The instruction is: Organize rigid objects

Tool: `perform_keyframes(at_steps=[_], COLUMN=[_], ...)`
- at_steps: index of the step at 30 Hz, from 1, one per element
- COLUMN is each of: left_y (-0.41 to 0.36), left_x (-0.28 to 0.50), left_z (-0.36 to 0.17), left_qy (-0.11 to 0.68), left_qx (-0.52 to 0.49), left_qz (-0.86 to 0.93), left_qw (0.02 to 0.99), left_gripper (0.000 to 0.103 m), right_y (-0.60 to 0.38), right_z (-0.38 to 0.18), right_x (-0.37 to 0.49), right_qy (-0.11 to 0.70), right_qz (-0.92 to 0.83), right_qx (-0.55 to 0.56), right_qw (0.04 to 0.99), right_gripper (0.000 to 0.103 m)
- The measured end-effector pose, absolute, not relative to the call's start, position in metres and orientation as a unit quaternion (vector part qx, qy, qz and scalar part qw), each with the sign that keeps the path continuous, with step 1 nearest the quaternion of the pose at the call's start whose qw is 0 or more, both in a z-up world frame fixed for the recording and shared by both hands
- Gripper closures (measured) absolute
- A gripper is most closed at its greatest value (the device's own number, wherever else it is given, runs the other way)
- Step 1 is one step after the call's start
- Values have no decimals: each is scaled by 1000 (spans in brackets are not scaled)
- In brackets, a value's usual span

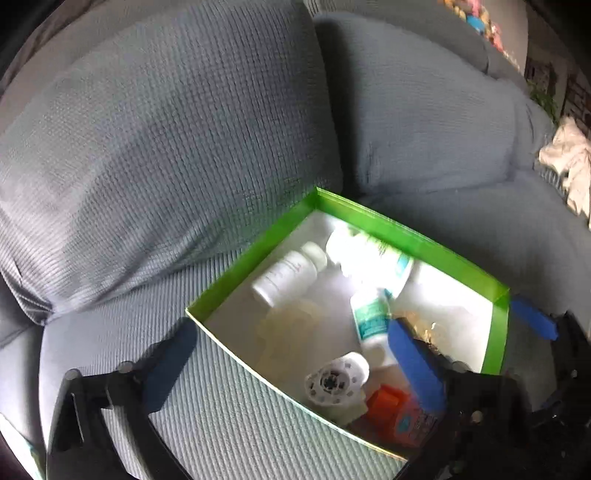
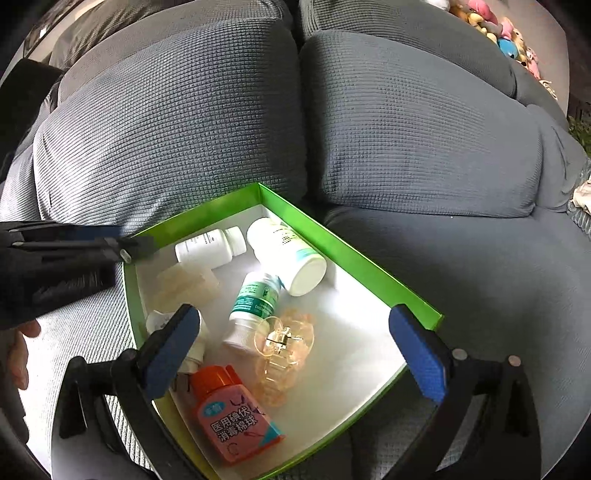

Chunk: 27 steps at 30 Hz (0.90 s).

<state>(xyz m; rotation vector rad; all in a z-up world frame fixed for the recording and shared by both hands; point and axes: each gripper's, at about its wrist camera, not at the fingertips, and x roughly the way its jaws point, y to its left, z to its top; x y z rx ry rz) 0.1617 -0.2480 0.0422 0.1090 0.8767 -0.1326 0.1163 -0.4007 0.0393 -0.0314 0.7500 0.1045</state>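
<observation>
Bottles and small hard odds and ends lie loose in a green box (image 2: 343, 254) with a white floor, which sits on the seat of a grey sofa (image 2: 424, 129). Inside are a small white bottle (image 2: 208, 247) near the far corner, a larger white jar (image 2: 286, 254) on its side beside it, a teal-labelled bottle (image 2: 253, 306) lying cap toward the camera, a clear amber hair clip (image 2: 282, 343) touching that cap, an orange bottle (image 2: 232, 410) with printed characters at the near wall, a pale translucent case (image 2: 184, 282), and a white round-ended piece (image 1: 336, 380) partly hidden behind a finger.

By the look of them, the bottles are light, stiff and smooth, so they will likely roll or slip; across the straight body, not the cap, seems the surest hold. The clip looks brittle and springy, best taken gently at its hinge.

The right gripper (image 2: 295, 350) hovers over the box with its blue pads wide apart, holding nothing. The left gripper (image 1: 291, 365) is also spread, one finger (image 1: 413, 362) inside the box, the other outside its near-left wall, empty.

The sofa is soft ribbed fabric with two plump back cushions, so the box may tip or sink if pressed. A pile of plush toys (image 2: 502, 29) lies far right, and a crumpled white cloth (image 1: 569, 162) on the seat beyond.
</observation>
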Motion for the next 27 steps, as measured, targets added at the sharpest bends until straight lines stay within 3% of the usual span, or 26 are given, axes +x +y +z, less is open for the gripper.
perform_keyframes(at_steps=[19,20,21,23,26,27], left_y=[-248,-244,-244,-245,-236,-235], left_x=[162,159,158,162,168,168], left_z=[44,47,49,52,53,54], left_qy=[436,430,424,417,420,420], left_qx=[50,27,24,46,12,10], left_qz=[-103,-139,-146,-119,-113,-110], left_qw=[892,892,893,900,900,901], left_gripper=[0,4,15,28,24,12], right_y=[-398,-398,-398,-399,-400,-401], right_z=[36,36,36,35,35,35], right_x=[115,114,114,114,115,115], right_qy=[368,368,368,368,369,368], right_qz=[51,51,50,50,46,47], right_qx=[-16,-16,-16,-15,-11,-10], right_qw=[928,928,928,929,928,928], right_gripper=[1,1,1,1,1,1])
